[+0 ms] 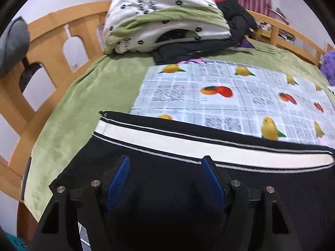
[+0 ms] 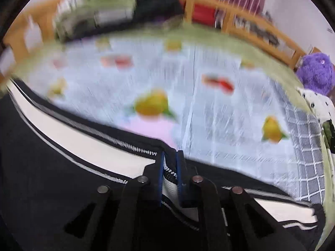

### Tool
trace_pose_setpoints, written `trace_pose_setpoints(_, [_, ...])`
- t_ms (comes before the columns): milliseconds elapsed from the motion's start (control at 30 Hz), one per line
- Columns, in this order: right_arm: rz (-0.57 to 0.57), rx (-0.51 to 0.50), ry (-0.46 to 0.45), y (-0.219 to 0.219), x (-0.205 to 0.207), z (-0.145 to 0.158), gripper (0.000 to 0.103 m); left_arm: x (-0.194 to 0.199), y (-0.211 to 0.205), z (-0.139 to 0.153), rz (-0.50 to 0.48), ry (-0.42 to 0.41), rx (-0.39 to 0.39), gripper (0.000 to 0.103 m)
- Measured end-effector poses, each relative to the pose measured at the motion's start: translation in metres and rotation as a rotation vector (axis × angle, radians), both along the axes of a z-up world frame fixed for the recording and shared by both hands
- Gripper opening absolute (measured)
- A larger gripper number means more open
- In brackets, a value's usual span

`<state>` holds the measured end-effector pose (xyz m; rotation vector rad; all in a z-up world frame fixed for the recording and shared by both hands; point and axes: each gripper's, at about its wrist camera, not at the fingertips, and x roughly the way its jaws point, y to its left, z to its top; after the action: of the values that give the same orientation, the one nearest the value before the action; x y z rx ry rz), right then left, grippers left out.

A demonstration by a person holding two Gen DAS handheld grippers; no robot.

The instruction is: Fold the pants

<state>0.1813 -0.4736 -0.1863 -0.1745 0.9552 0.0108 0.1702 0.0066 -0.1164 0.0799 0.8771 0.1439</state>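
Observation:
Black pants [image 1: 167, 188] with a white side stripe [image 1: 188, 144] lie across the near part of a fruit-print cloth [image 1: 230, 96] on the bed. My left gripper [image 1: 165, 163] is open, its blue pads apart over the black fabric just short of the stripe. In the blurred right wrist view, my right gripper [image 2: 170, 156] is shut on the striped edge of the pants [image 2: 62, 167], with white fabric pinched between the blue pads [image 2: 161, 173].
A folded white and green quilt [image 1: 163, 16] and dark clothes [image 1: 236, 18] are piled at the far end of the green bed cover [image 1: 88, 96]. Wooden bed rails [image 1: 52, 31] run along the left and back. A purple plush toy [image 2: 316, 71] sits at the right.

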Motion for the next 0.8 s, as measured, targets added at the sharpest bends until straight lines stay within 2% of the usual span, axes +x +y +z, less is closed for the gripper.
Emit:
trace_pose_setpoints(67, [0.002,-0.011,-0.022,0.001,-0.002,-0.005,0.018,-0.006,-0.006,0.001,-0.025,-0.004,0.015,0.069])
trace_pose_setpoints(167, [-0.046,0.025,-0.008,-0.011,-0.018,0.013,0.029,-0.015,-0.009,0.002,-0.050,-0.009,0.028,0.069])
trace_pose_setpoints(200, [-0.064,0.047,-0.027,-0.020,-0.027,0.020,0.037,-0.018,-0.009,0.002,-0.052,-0.009,0.026,0.069])
trace_pose_setpoints(300, [-0.151,0.044,-0.102,-0.042,-0.067,0.044,0.048,-0.023,-0.008,-0.001,-0.054,0.002,-0.009,0.069])
trace_pose_setpoints(400, [-0.327,0.115,-0.197,-0.084,-0.138,0.063,0.058,-0.027,-0.009,-0.006,-0.064,0.018,-0.056,0.069])
trace_pose_setpoints(467, [-0.452,0.100,-0.234,-0.105,-0.176,0.065,0.065,-0.030,-0.013,-0.009,-0.070,0.028,-0.077,0.069])
trace_pose_setpoints(500, [-0.556,0.074,-0.255,-0.119,-0.205,0.063,0.066,-0.030,-0.015,-0.010,-0.075,0.030,-0.087,0.069])
trace_pose_setpoints(567, [-0.666,0.080,-0.268,-0.137,-0.237,0.057,0.067,-0.033,-0.021,-0.012,-0.090,0.035,-0.109,0.069])
trace_pose_setpoints(600, [-0.725,0.127,-0.275,-0.150,-0.255,0.051,0.069,-0.034,-0.024,-0.013,-0.096,0.037,-0.115,0.069])
trace_pose_setpoints(667, [-0.781,0.194,-0.261,-0.166,-0.265,0.038,0.069,-0.037,-0.033,-0.015,-0.108,0.048,-0.135,0.069])
trace_pose_setpoints(800, [-0.806,0.423,-0.227,-0.193,-0.249,0.004,0.069,-0.043,-0.049,-0.015,-0.133,0.072,-0.160,0.069])
